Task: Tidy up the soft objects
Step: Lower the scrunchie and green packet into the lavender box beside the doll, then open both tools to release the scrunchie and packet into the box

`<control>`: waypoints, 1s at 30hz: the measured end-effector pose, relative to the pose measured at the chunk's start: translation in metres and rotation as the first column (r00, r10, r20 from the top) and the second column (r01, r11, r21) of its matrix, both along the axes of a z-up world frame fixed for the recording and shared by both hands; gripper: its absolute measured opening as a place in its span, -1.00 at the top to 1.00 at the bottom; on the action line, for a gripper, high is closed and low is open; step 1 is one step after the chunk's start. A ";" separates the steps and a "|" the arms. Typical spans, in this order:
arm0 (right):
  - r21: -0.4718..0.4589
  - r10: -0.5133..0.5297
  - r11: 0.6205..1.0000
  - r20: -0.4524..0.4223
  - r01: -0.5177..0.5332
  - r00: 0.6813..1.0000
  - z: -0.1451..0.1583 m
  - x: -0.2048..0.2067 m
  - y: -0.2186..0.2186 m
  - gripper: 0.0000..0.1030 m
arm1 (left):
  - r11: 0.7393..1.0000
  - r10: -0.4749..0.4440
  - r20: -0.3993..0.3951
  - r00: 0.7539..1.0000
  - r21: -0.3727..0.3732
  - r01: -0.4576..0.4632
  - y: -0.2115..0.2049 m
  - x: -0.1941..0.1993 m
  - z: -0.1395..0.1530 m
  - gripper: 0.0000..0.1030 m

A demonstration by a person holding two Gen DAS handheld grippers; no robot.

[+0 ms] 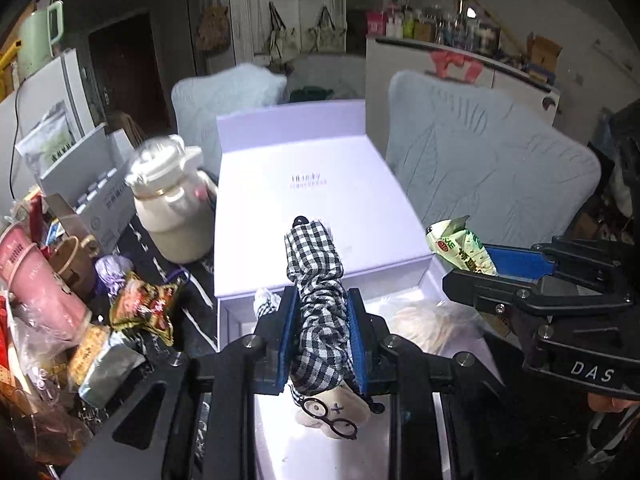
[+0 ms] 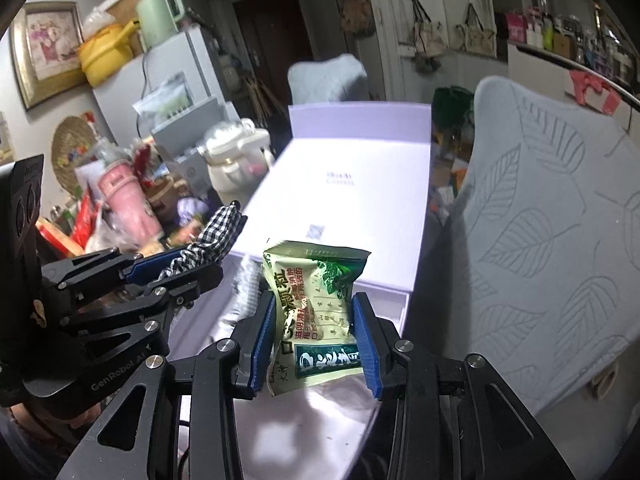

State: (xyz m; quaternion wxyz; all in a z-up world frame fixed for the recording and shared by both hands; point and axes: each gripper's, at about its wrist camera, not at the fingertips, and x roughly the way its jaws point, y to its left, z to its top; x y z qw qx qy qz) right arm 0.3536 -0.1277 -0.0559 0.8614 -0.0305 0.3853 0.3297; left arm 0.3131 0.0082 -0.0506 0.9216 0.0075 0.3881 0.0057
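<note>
Your left gripper (image 1: 323, 336) is clamped on the checked plush toy (image 1: 318, 300), which pokes out toward 12 o'clock over the open white box (image 1: 320, 184). Your right gripper (image 2: 316, 344) squeezes the green sachet (image 2: 316, 304) — at 3 o'clock from the toy. A bagged pale item (image 1: 432, 324) lies in the box; "DAS" marks the right gripper.
</note>
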 end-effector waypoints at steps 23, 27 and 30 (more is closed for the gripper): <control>-0.129 -0.025 0.992 -0.116 0.010 0.993 -0.056 0.043 0.013 0.20 | 1.000 -0.006 -0.199 0.980 -0.006 0.005 0.001 0.034 -0.059 0.54; -0.123 -0.029 0.992 -0.136 0.012 0.990 -0.057 0.045 0.014 0.08 | 0.999 -0.019 -0.206 0.978 -0.051 0.009 0.005 0.037 -0.059 0.53; -0.109 -0.036 0.994 -0.148 0.020 0.988 -0.056 0.045 0.011 -0.09 | 0.998 0.004 -0.210 0.978 -0.058 -0.016 0.008 0.037 -0.058 0.52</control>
